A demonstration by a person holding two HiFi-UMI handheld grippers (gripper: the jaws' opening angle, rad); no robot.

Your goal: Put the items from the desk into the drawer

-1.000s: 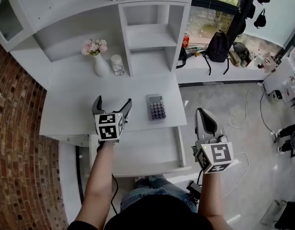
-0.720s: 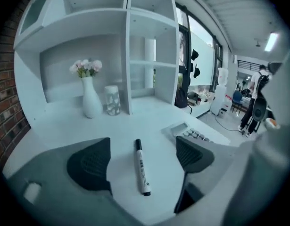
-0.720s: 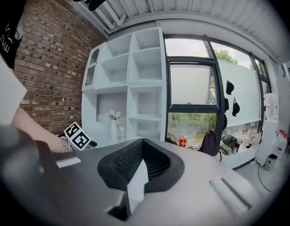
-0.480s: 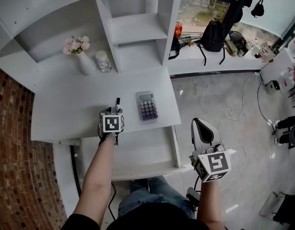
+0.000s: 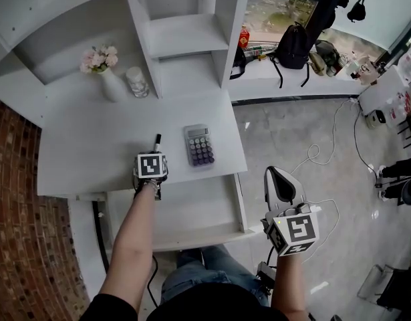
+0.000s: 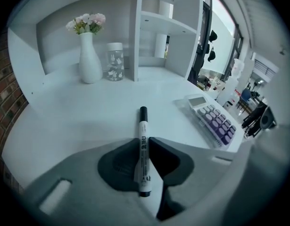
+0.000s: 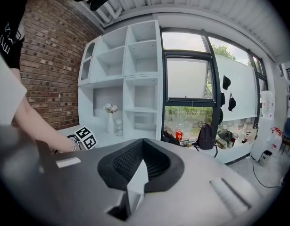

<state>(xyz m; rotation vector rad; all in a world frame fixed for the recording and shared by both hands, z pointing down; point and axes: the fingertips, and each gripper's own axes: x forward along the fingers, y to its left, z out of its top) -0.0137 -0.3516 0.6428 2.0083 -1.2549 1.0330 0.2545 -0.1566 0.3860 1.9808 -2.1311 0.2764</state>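
A white marker (image 6: pixel 143 124) with a black cap lies on the white desk (image 5: pixel 91 152), its cap end (image 5: pixel 157 139) pointing away from me. My left gripper (image 6: pixel 144 147) points steeply down at it, and its jaws have just been closing with the marker between them; both pads now press on its barrel. In the head view the marker cube hides most of the left gripper (image 5: pixel 154 155). A grey calculator (image 5: pixel 198 145) with purple keys lies to the right. The drawer (image 5: pixel 240 206) stands open below the desk edge. My right gripper (image 5: pixel 281 179) hangs shut and empty beside the drawer.
A white vase of pink flowers (image 5: pixel 106 79) and a glass jar (image 5: pixel 135 82) stand at the back of the desk under the shelf unit (image 5: pixel 185 39). A brick wall (image 5: pixel 25 246) runs along the left. Cables (image 5: pixel 325 159) lie on the floor at the right.
My left gripper came down from above the drawer onto the desk and its wide jaws closed around the marker. The right gripper sank a little.
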